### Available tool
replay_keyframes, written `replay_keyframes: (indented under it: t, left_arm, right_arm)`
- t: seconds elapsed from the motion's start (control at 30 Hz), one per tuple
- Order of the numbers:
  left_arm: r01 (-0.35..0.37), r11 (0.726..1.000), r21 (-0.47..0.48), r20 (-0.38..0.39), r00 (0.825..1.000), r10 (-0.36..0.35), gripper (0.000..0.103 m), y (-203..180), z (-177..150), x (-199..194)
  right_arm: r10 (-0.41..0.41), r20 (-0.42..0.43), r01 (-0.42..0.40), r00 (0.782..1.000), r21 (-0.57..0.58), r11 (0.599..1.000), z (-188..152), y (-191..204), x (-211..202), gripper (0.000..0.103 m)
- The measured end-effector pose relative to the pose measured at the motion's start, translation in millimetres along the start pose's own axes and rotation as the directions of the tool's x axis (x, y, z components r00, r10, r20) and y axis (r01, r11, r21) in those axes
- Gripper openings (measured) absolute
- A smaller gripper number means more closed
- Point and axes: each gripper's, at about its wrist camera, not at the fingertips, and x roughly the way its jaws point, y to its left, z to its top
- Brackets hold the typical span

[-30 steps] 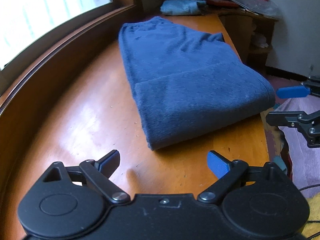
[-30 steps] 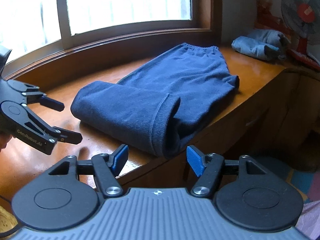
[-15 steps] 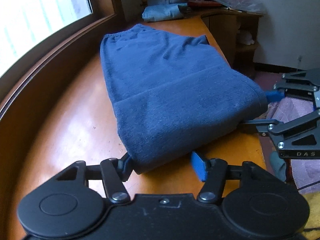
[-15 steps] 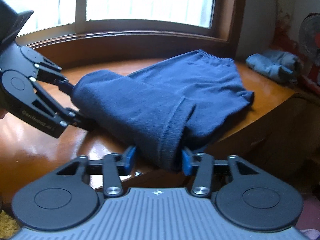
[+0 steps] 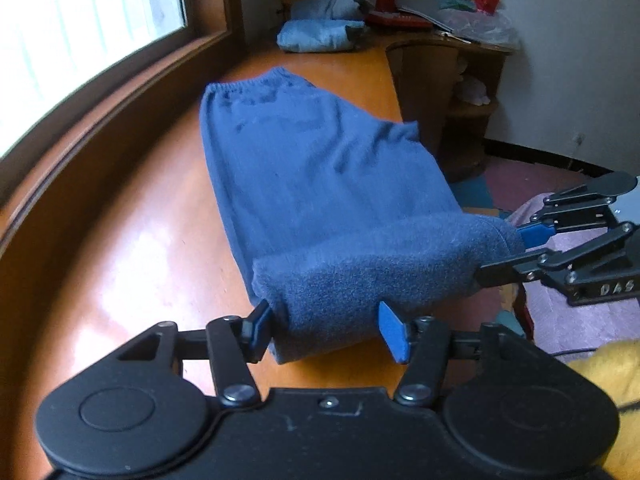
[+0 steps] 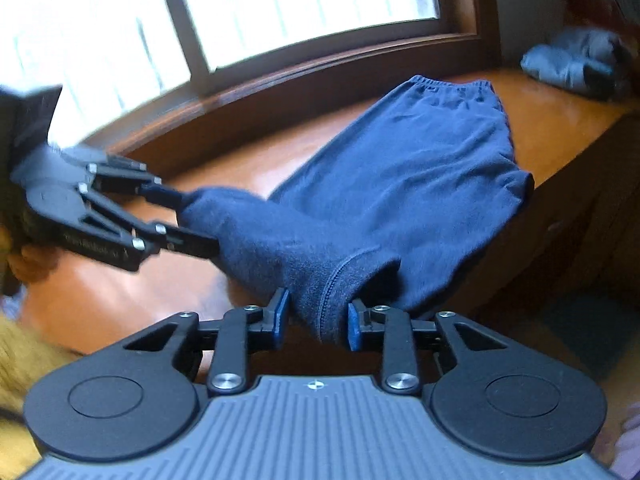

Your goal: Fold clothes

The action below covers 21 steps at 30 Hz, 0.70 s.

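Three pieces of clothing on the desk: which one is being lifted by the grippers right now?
The dark blue garment, near end raised by left gripper and right gripper. The two light blue folded garments lie untouched at the far end.

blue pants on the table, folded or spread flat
Folded once: the blue pants are doubled over, a thick rolled fold at the near end. The waistband end lies flat on the table.

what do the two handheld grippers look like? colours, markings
Both are black linkage grippers with blue finger pads. The left gripper has a smooth black body with two round discs; the right gripper has a ribbed grey body, and white "DAS" lettering shows on its side in the left wrist view.
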Motion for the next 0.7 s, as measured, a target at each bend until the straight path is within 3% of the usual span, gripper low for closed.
replay_keyframes:
  t: [0.17,0.47,0.63,0.7]
  left_arm:
    - [-0.023,0.999,-0.043,-0.003,1.0,0.023,0.059,19,31,14]
    - [-0.173,0.985,-0.008,0.037,0.984,0.173,0.065,29,88,68]
    - [-0.21,0.978,-0.006,-0.009,0.978,0.21,0.065,38,102,119]
    - [-0.223,0.975,-0.013,-0.043,0.974,0.222,0.065,40,104,140]
  right_arm:
    - [0.093,0.048,-0.101,0.994,0.204,0.974,34,-49,5,0.031]
    - [0.001,0.065,-0.009,0.998,0.128,0.992,78,-87,69,0.031]
    - [-0.098,0.019,0.097,0.995,0.052,0.994,84,-103,100,0.032]
    - [-0.088,0.008,0.088,0.996,0.028,0.996,84,-109,107,0.032]
